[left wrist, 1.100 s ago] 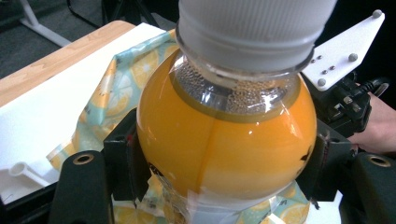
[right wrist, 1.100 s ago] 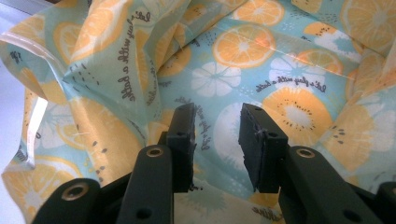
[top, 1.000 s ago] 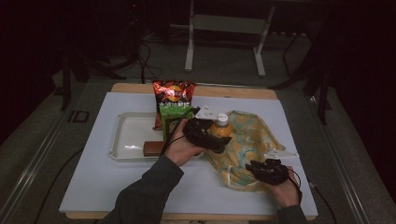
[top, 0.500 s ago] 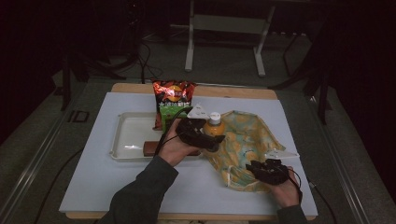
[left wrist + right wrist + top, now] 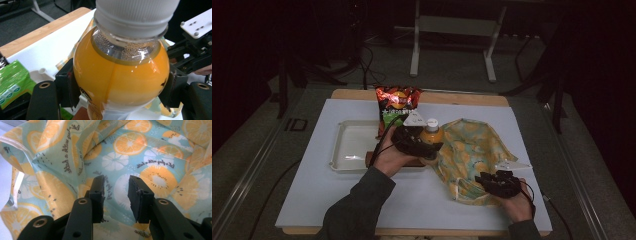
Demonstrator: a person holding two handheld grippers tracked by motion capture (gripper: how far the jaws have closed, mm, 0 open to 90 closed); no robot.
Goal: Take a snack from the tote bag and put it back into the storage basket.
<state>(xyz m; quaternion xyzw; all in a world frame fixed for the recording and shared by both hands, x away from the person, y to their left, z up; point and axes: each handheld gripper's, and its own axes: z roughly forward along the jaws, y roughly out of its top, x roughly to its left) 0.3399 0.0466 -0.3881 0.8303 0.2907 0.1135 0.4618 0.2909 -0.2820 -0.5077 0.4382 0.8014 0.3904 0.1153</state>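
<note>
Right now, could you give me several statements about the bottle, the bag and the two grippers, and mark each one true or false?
1. The left gripper is shut on the orange bottle. True.
2. The bottle's cap is off. False: a white cap is on it.
3. The right gripper rests at the fruit-print bag. True.
4. The white tray lies to the right of the bag. False: it lies to the left.

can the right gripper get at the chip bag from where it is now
Probably not directly: the right gripper sits at the near edge of the fruit-print bag, and the left gripper holding the orange bottle stands before the chip bag.
</note>
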